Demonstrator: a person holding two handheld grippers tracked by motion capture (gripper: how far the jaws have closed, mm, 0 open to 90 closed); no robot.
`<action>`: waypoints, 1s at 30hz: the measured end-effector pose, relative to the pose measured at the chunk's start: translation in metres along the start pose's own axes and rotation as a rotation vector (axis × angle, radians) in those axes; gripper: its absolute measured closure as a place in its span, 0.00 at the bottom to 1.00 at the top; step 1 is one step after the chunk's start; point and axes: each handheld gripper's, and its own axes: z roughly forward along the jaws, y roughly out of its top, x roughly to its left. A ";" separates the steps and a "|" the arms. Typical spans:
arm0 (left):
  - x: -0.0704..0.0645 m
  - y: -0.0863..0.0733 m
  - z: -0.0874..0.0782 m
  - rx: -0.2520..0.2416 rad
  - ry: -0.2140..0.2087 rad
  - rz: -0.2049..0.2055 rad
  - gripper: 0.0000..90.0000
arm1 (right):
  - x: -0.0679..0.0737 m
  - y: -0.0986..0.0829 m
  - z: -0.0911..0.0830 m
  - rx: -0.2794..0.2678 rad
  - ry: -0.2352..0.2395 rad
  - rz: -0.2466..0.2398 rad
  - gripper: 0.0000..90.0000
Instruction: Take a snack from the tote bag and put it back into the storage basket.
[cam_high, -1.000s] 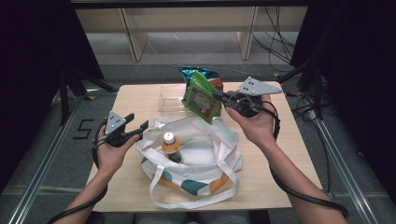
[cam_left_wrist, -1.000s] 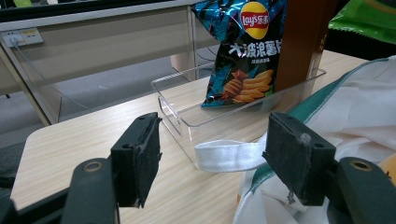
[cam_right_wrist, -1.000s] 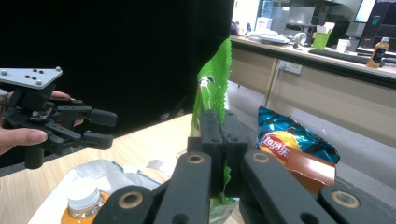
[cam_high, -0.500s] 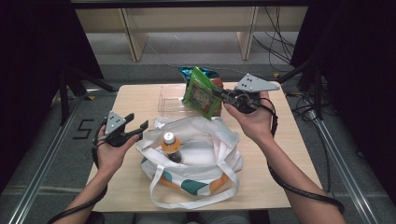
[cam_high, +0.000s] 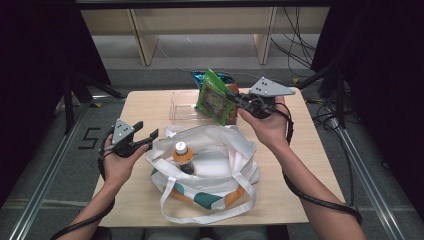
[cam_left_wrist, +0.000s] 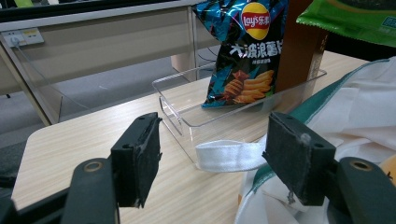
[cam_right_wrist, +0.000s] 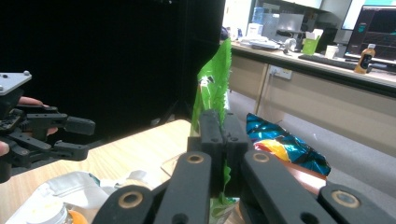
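My right gripper (cam_high: 234, 97) is shut on the edge of a green snack bag (cam_high: 214, 98) and holds it in the air above the clear tray (cam_high: 182, 106) at the far side of the table. In the right gripper view the jaws (cam_right_wrist: 222, 135) pinch the green bag (cam_right_wrist: 212, 86), which stands upright. A white tote bag (cam_high: 210, 162) lies open at the table's middle with an orange-capped bottle (cam_high: 182, 153) upright inside. My left gripper (cam_high: 142, 138) hangs open beside the tote's left rim, with nothing between its pads (cam_left_wrist: 140, 156).
A blue Lay's chips bag (cam_left_wrist: 245, 51) and a brown box (cam_left_wrist: 299, 51) stand in the clear tray (cam_left_wrist: 187, 119). The tote's white strap (cam_left_wrist: 229, 156) lies on the table by the tray. Wooden shelf legs stand beyond the table's far edge.
My right gripper has lifted the green bag slightly, toward the far side, and turned it more upright. The left gripper has stayed put.
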 end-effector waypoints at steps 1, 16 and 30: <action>0.000 0.000 0.000 0.000 0.000 0.000 0.39 | 0.000 0.000 0.001 0.002 0.004 0.000 1.00; 0.000 0.000 0.000 -0.001 -0.001 -0.001 0.39 | -0.003 -0.004 0.011 -0.006 -0.018 -0.007 1.00; -0.001 0.000 0.001 -0.002 -0.003 0.001 0.39 | -0.005 -0.004 0.017 -0.006 -0.032 0.016 1.00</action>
